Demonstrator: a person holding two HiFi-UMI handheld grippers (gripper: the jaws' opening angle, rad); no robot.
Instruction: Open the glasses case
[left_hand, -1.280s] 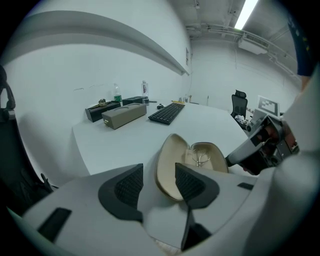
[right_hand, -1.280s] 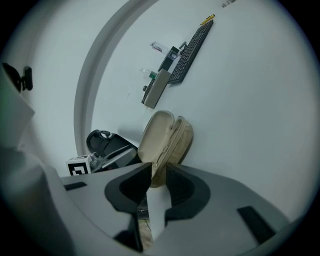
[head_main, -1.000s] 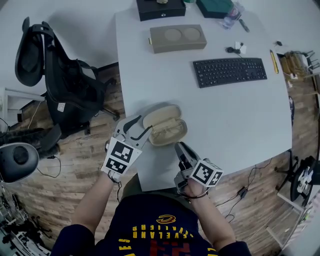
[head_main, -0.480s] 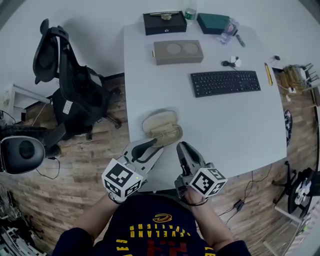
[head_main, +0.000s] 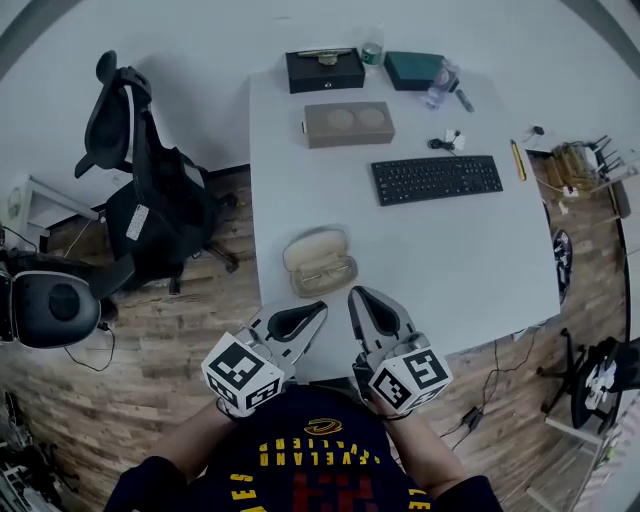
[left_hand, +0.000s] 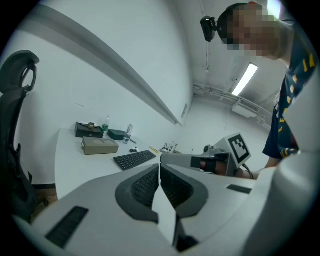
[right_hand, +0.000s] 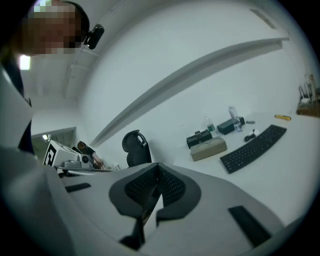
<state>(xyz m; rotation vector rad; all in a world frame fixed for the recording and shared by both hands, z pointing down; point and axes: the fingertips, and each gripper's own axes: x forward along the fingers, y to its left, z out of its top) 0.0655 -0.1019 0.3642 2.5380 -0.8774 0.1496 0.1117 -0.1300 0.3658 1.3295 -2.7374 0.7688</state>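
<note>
The beige glasses case (head_main: 320, 262) lies open near the front edge of the white table (head_main: 470, 260), with its lid swung back toward the far side. Both grippers hover above the table edge, close to the person and clear of the case. My left gripper (head_main: 320, 309) is shut with nothing between its jaws, and the left gripper view shows its pads (left_hand: 150, 184) pressed together. The right gripper (head_main: 355, 296) is also shut and empty, its jaws meeting in the right gripper view (right_hand: 157, 167). Neither gripper view shows the case.
A black keyboard (head_main: 437, 179) lies at mid-right. A tan box (head_main: 348, 123), a black box (head_main: 324, 70), a green case (head_main: 417, 70) and a bottle (head_main: 437, 86) stand at the far end. An office chair (head_main: 140, 190) stands left of the table.
Both grippers have drawn back from the case toward the person and risen. The left jaws went from wide open to shut. The case has stayed open on the table.
</note>
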